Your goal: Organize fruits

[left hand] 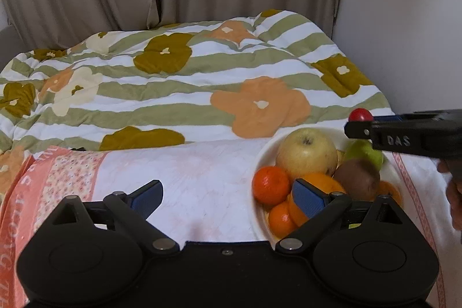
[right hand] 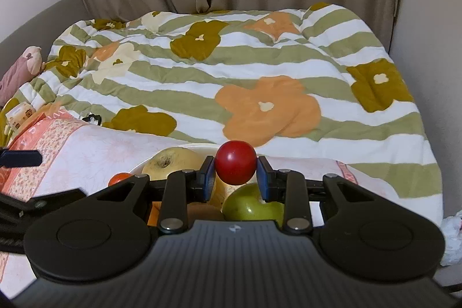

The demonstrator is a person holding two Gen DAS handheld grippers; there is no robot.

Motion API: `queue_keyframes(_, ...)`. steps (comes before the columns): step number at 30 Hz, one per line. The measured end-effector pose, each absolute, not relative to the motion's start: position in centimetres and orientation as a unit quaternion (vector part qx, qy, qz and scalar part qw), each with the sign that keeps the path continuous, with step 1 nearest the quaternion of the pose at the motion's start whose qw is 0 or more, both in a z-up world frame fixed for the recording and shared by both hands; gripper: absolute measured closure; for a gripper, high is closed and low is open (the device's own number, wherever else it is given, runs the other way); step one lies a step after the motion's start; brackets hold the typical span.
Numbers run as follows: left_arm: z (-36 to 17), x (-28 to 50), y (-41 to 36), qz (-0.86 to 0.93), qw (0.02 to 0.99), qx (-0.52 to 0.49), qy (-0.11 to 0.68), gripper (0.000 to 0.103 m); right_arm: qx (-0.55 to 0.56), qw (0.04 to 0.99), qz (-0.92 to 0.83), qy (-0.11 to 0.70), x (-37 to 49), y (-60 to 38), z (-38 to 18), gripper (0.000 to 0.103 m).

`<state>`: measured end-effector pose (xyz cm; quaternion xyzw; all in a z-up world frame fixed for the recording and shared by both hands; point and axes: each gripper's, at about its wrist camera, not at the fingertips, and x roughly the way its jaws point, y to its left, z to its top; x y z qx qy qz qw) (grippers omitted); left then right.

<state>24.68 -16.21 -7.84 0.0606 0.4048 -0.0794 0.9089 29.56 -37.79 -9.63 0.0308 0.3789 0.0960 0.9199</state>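
With most fruit already in the bowl (left hand: 261, 158), I held a red fruit (right hand: 235, 162) pinched in my right hand-held gripper (right hand: 236, 173) above it, my left hand-held gripper (left hand: 228, 197) spread empty beside.

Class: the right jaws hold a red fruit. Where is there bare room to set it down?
The pink cloth is free between its patterned border and the bowl, ahead of the open left gripper. The bowl is crowded. The right gripper grips the red fruit.
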Motion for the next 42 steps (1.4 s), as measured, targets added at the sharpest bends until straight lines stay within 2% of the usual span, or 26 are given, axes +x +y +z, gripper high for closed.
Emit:
queue_keyframes(5, -8.2, 24.3, -15.1, -0.066, 0.908, 0.055, 0.410, 0.005, 0.038, 0.918, 0.104, 0.380, 30.1, -37.7, -10.6, 0.056)
queue_keyframes(7, -8.3, 24.0, -14.8, -0.061, 0.908, 0.053, 0.411, 0.005, 0.039, 0.918, 0.107, 0.381, 30.1, -37.7, -10.7, 0.048)
queue_keyframes(8, -8.3, 24.0, -14.6, -0.059, 0.908, 0.053, 0.411, 0.005, 0.039, 0.916, 0.108, 0.384, 30.1, -37.7, -10.7, 0.039)
queue_keyframes(12, -8.3, 23.4, -14.2, -0.053, 0.909, 0.051, 0.410, 0.005, 0.033, 0.918, 0.101, 0.383, 29.5, -37.6, -10.6, 0.029)
queue_keyframes(20, -6.8, 21.7, -13.2, -0.054, 0.917, 0.043, 0.394, 0.005, 0.035, 0.925, 0.088, 0.368, 26.2, -37.0, -8.2, 0.028)
queue_keyframes(31, -1.2, 16.6, -9.9, -0.070, 0.934, 0.032, 0.348, 0.005, 0.033, 0.943, 0.044, 0.329, 17.9, -34.0, -0.8, 0.028)
queue_keyframes(37, 1.9, 12.8, -7.9, -0.078, 0.943, 0.029, 0.322, 0.005, 0.028, 0.947, 0.021, 0.320, 12.0, -31.3, 2.3, 0.021)
queue_keyframes(39, 2.6, 11.4, -7.2, -0.079, 0.945, 0.030, 0.317, 0.005, 0.027, 0.948, 0.011, 0.317, 10.0, -30.5, 3.0, 0.012)
queue_keyframes(42, 3.3, 9.8, -6.1, -0.075, 0.947, 0.032, 0.312, 0.004, 0.029, 0.950, -0.002, 0.310, 7.4, -29.8, 4.0, 0.005)
